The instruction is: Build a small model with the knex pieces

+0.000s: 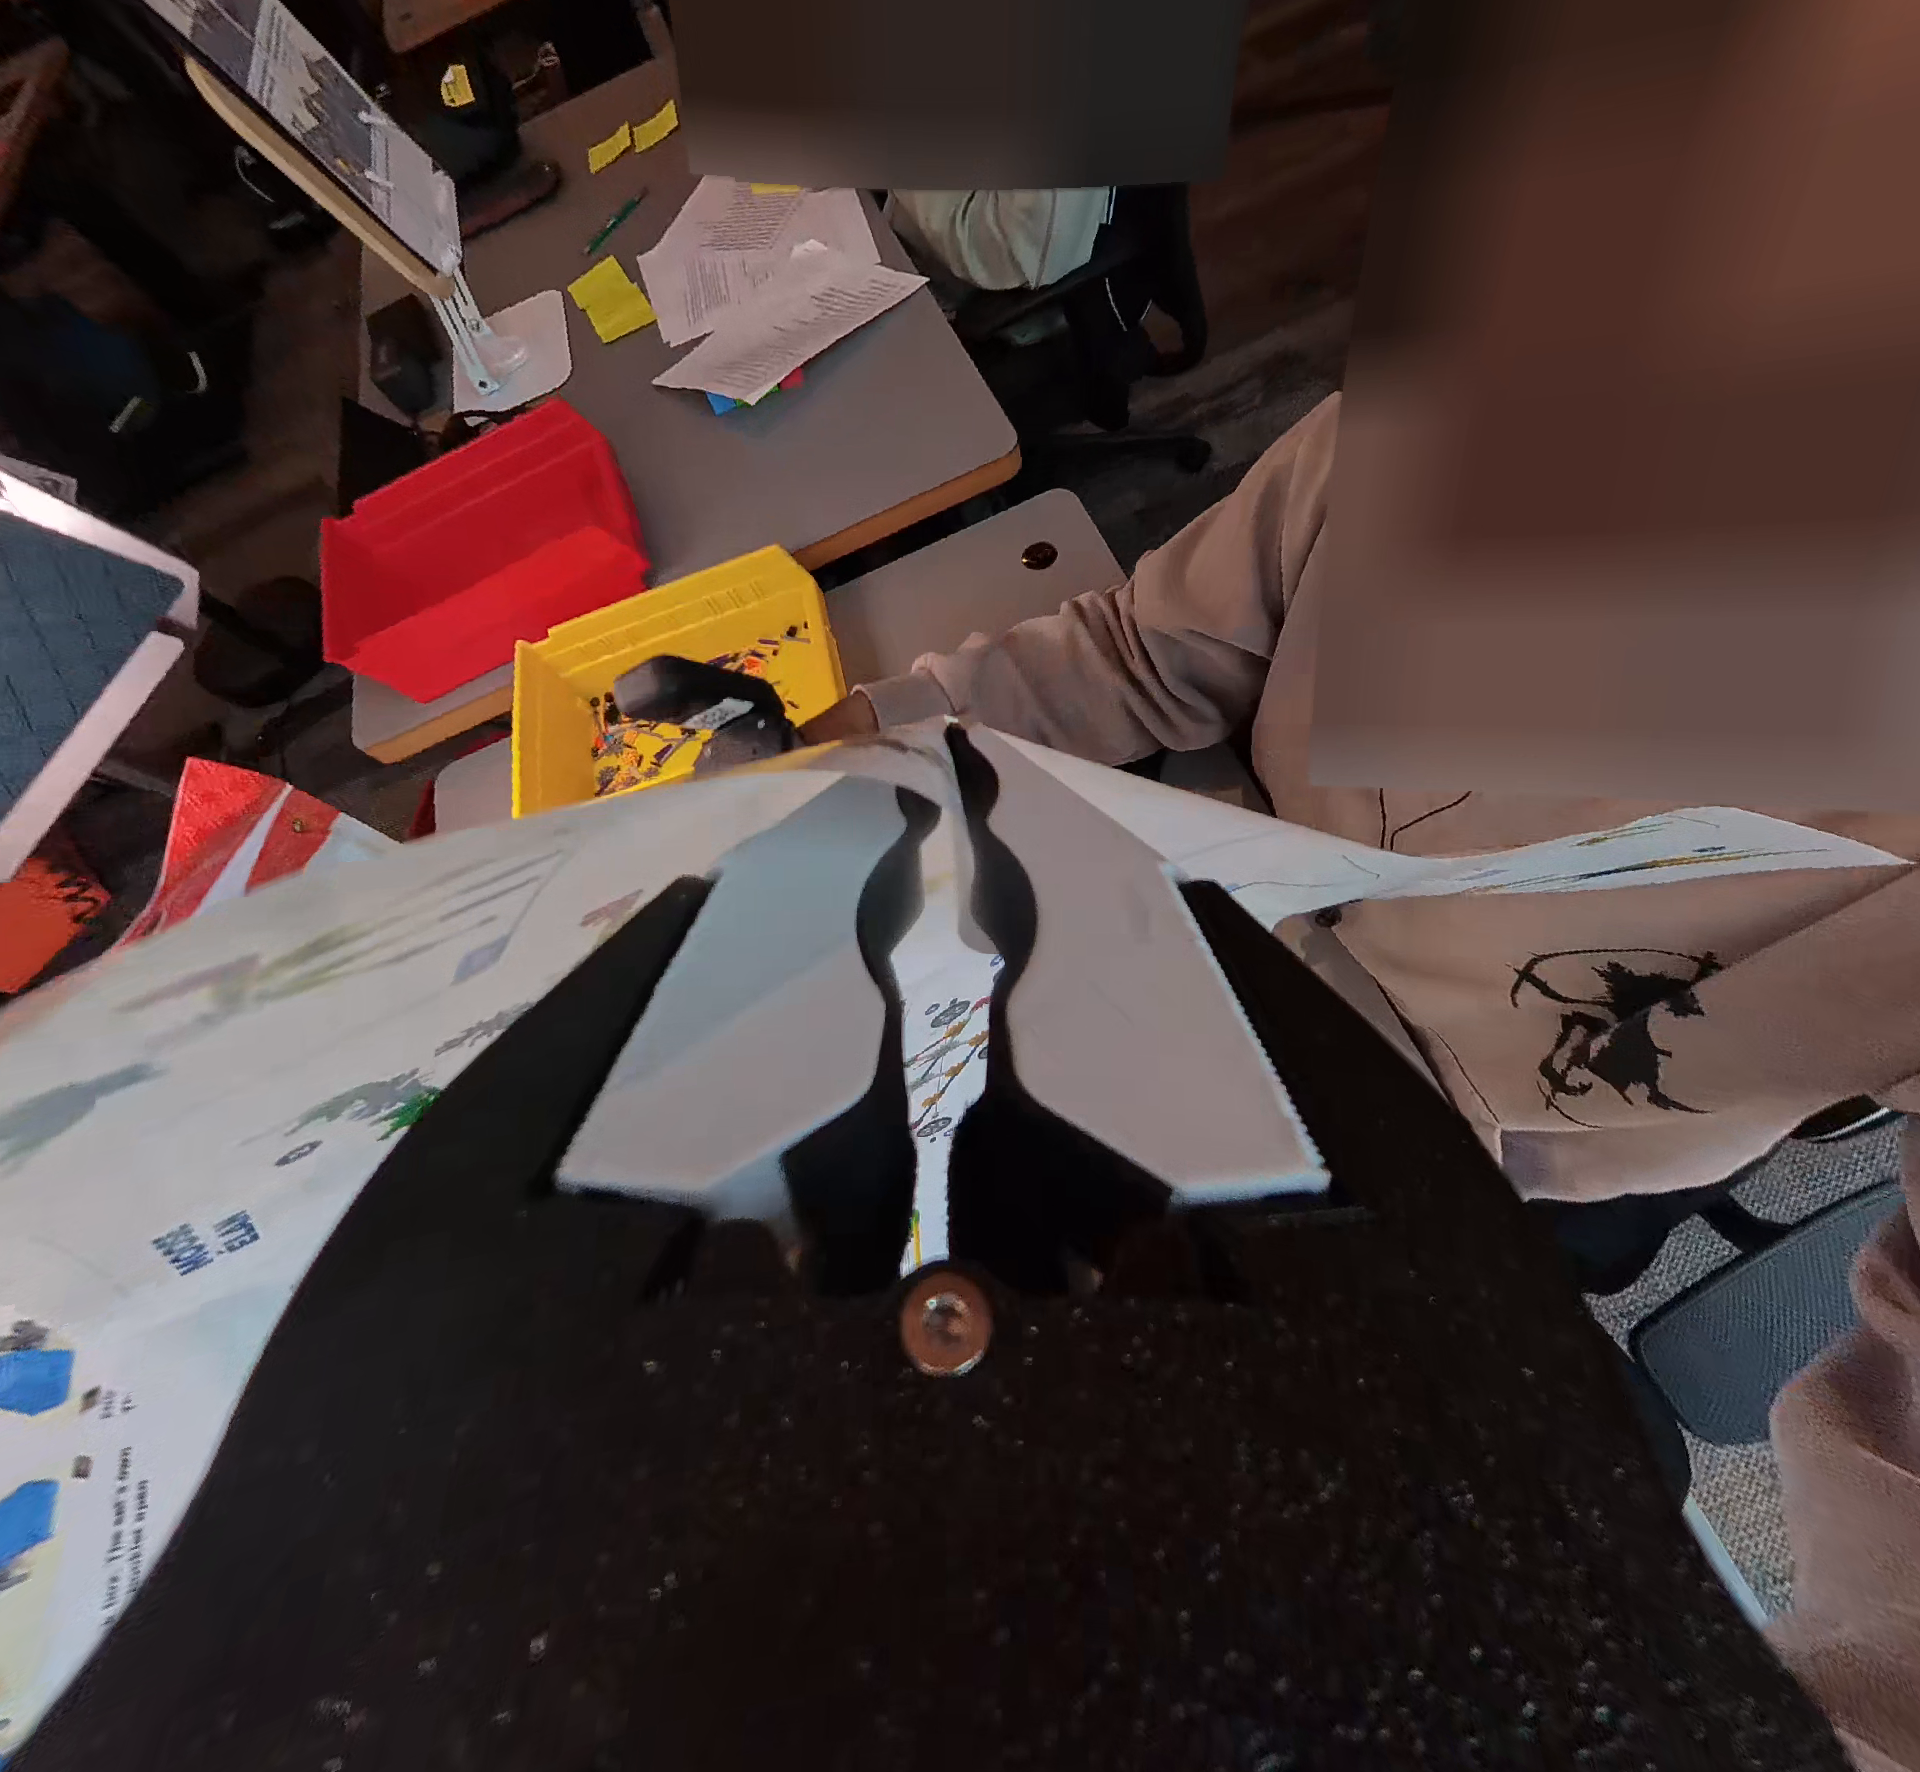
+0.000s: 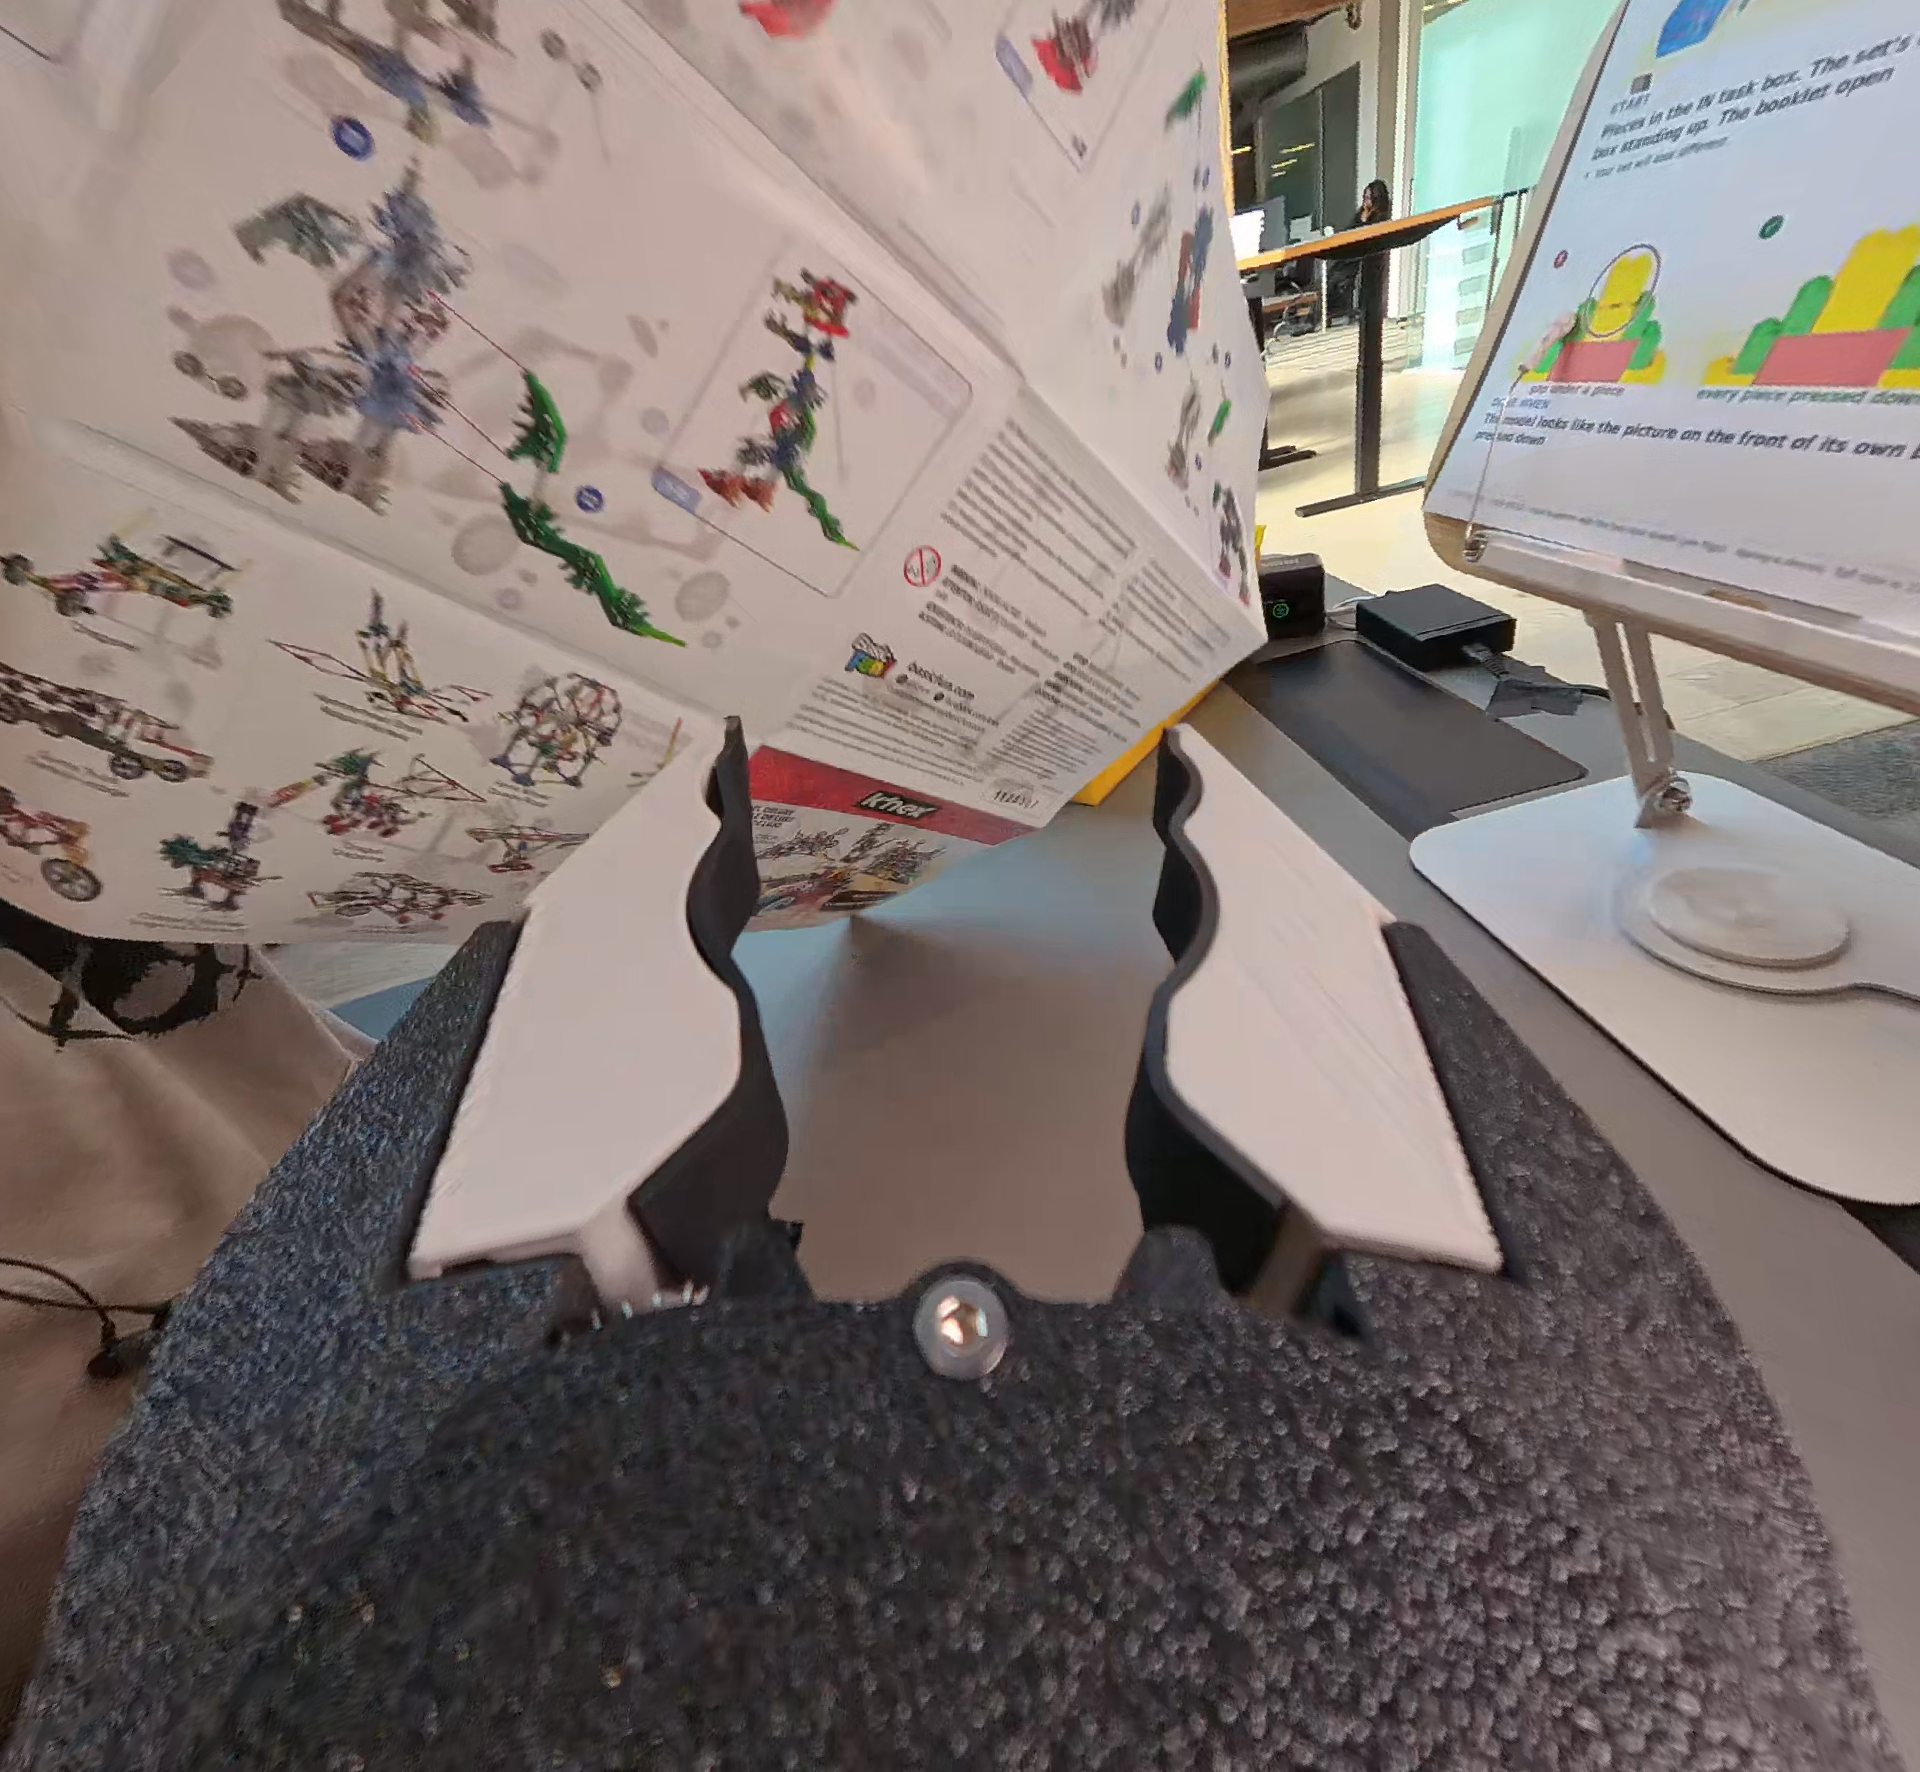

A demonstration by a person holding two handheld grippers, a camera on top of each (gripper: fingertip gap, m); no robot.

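Left claw point(image 1: 951, 746) pinching the top edge of a printed instruction booklet point(image 1: 312, 1026), fingers nearly together on the paper; booklet fills the lower left of the left wrist frame. Yellow bin point(image 1: 561, 714) of small coloured parts just beyond it at frame centre, red bin point(image 1: 468, 559) behind that, both on the grey worktop point(image 1: 831, 434). Right claw point(image 2: 945, 756) spread wide, holding nothing, low over the worktop point(image 2: 987, 995). Booklet point(image 2: 520, 372) hangs across the upper left of the right wrist frame, blurred. White document stand point(image 2: 1662, 849) at right edge.
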